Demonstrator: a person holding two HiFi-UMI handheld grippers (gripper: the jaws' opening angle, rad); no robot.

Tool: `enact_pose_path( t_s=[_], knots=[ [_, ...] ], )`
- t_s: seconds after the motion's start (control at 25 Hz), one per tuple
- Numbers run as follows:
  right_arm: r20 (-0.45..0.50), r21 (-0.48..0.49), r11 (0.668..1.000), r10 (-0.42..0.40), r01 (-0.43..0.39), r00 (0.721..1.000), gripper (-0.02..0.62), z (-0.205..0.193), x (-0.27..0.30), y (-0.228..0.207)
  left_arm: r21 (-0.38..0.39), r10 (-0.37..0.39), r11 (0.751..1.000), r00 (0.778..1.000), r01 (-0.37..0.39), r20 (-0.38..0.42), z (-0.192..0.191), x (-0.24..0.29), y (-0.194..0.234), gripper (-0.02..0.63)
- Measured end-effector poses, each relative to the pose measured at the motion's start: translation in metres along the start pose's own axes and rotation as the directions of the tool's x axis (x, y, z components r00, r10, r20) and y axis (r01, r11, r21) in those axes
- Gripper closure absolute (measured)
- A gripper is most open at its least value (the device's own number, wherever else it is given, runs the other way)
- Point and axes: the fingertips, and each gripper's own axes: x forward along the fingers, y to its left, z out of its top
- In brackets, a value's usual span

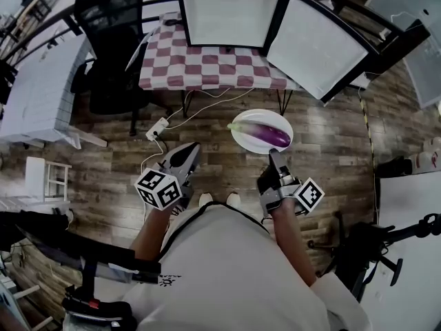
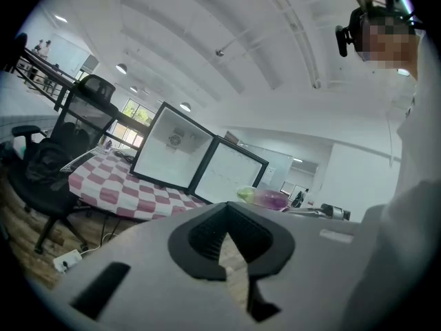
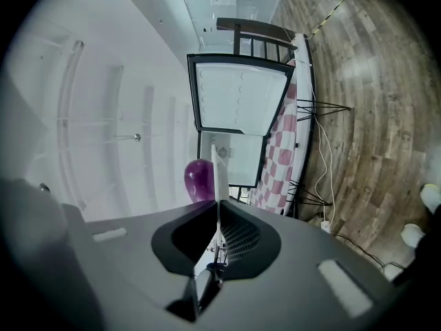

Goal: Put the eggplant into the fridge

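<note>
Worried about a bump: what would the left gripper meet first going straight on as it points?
Probably the open fridge on the checked table, passing left of the plate; depth is unclear.

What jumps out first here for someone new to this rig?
The purple eggplant lies on a white plate held in mid-air over the wood floor, with the right claw shut on the plate's near rim. Beyond it, the white fridge stands open on a red-and-white checked table. The left claw is shut and empty, to the lower left of the plate.
</note>
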Motion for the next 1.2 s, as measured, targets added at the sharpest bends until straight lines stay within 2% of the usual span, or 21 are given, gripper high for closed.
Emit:
enact_pose_path(
  t_s=[0.8,1.2],
  knots=[
    [0.026,0.001,1.0,-0.019,0.019,0.999,0.574,-0.038,0.014,-0.004,0.004,-0.014,1.0,1.0,0.014,-0.026,0.0,-0.031,0.033,0.6],
    [0.041,0.022,0.998,-0.059,0.058,0.997,0.572,-0.072,0.007,-0.018,0.045,-0.017,0.999,1.0,0.018,-0.023,-0.001,-0.058,0.049,0.6]
  ],
)
